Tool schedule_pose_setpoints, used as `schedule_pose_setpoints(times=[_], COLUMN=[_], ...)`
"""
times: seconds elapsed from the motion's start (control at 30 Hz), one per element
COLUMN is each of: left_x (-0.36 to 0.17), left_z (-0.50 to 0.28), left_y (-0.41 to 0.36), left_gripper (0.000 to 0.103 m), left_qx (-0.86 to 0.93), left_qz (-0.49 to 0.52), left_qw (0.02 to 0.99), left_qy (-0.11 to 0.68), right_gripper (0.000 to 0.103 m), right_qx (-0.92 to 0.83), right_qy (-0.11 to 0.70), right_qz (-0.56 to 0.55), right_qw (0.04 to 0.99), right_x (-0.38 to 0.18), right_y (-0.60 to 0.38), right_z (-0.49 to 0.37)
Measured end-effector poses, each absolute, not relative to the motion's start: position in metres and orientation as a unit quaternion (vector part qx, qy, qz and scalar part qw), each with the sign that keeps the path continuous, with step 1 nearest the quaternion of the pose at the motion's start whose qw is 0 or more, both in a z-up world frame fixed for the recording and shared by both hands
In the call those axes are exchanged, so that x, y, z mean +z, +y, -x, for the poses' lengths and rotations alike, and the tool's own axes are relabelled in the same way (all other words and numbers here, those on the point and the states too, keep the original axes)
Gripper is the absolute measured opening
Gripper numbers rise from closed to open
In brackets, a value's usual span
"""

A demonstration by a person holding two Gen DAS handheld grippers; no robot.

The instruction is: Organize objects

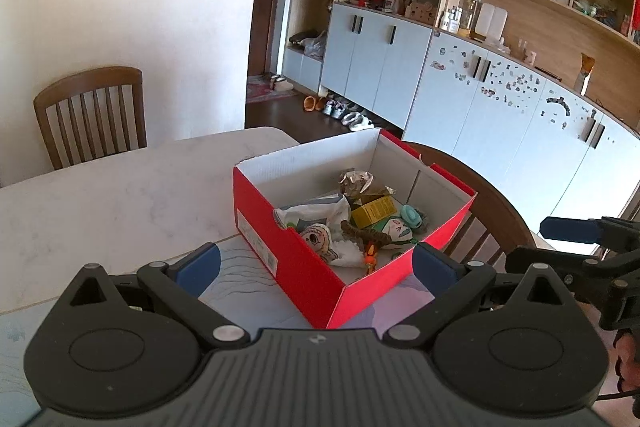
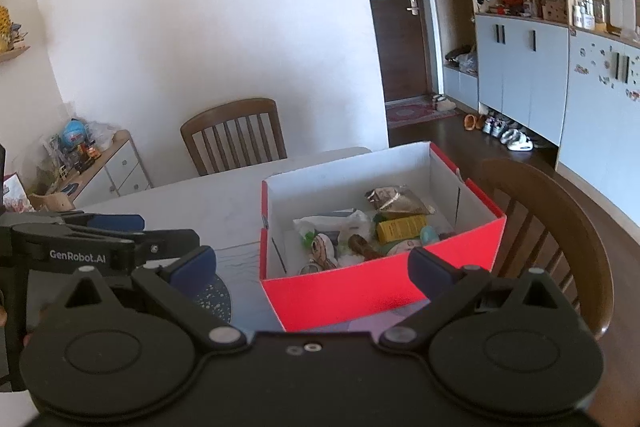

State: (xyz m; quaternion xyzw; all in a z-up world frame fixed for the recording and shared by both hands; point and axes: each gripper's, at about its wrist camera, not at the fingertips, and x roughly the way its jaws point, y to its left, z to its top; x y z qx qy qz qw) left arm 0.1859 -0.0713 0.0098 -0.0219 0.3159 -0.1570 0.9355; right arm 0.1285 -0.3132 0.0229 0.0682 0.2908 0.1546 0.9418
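A red shoebox (image 1: 288,251) (image 2: 360,291) with a white inside stands on the white table (image 1: 100,199) (image 2: 200,199). In it lie several small things: a yellow carton (image 1: 374,211) (image 2: 400,229), a crumpled foil wrapper (image 1: 356,181) (image 2: 394,199), a white bag (image 1: 316,213), a teal round thing (image 1: 412,215) and drawn paper faces (image 1: 318,239). My left gripper (image 1: 316,263) hangs open just short of the box's near corner, with nothing held. My right gripper (image 2: 312,267) is wide open before the box's red front wall, also with nothing in it.
A printed mat (image 1: 248,287) lies under the box. One wooden chair (image 1: 92,111) (image 2: 234,135) stands at the table's far side, another (image 2: 560,227) right of the box. Grey cabinets (image 1: 500,115) and shoes (image 1: 344,111) line the far wall. The right gripper shows at the left wrist view's right edge (image 1: 580,235).
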Motion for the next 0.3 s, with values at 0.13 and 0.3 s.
schedule_pose_setpoints(times=[0.13,0.3], left_x=[0.0094,0.0083], left_z=[-0.1856,-0.1881], left_y=[-0.0713,-0.0675], left_gripper=[0.103,0.103], left_qx=[-0.161,-0.159], left_qz=[0.017,0.024], left_qw=[0.936,0.935], left_qy=[0.314,0.317], right_gripper=[0.102,0.102], right_qx=[0.150,0.142], right_qy=[0.295,0.299], right_qz=[-0.072,-0.073], right_qw=[0.941,0.941], right_x=[0.0210,0.0192], right_y=[-0.3129,-0.3126], right_z=[-0.1259,-0.1245])
